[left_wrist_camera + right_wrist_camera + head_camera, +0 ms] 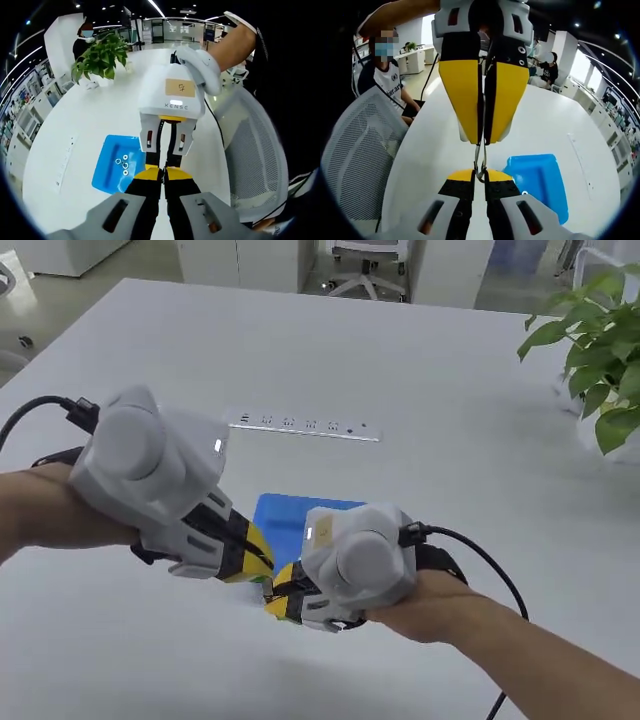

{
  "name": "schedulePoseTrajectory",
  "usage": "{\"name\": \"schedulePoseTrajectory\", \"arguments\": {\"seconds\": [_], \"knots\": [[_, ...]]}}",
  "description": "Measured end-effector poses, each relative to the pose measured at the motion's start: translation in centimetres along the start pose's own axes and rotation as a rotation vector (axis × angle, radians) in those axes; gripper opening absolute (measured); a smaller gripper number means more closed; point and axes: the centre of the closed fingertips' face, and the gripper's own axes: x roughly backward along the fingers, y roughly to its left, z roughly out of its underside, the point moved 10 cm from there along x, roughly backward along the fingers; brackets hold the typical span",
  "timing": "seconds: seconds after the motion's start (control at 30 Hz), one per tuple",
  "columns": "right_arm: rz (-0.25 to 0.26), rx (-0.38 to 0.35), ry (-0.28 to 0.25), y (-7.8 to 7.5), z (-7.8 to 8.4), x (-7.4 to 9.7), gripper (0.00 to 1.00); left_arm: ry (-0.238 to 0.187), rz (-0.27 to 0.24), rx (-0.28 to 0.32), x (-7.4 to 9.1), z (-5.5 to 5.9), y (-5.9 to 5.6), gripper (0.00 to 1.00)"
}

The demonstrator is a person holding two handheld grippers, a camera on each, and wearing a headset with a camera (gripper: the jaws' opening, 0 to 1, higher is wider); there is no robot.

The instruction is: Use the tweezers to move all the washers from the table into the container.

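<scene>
Washers [123,165] | several inside blue container [106,177] | container on table [100,115]

The left gripper [163,172] and the right gripper [479,176] have rounded pale grey housings and black jaws with yellow tips — plus black cables [482,562].

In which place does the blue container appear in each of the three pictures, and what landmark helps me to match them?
Head view: the blue container is in the middle, partly covered on its near side.
Left gripper view: the container is lower left of the middle, with washers inside.
Right gripper view: the container is at the lower right.
Shared landmark: the white table under it.
</scene>
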Motion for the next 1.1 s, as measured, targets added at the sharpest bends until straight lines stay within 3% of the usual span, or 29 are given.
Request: {"name": "schedulePoseTrajectory", "arguments": {"seconds": [0.4,1.1], "knots": [[0.036,0.002,-0.002,-2.6,0.0,0.7,0.09,-0.003,-0.012,-0.031,0.1,-0.9,2.5,0.06],[0.049,-0.023,0.005,-6.6,2.0,-0.3,0.09,-0.010,-0.013,-0.047,-1.7,-0.1,6.6,0.06]]}}
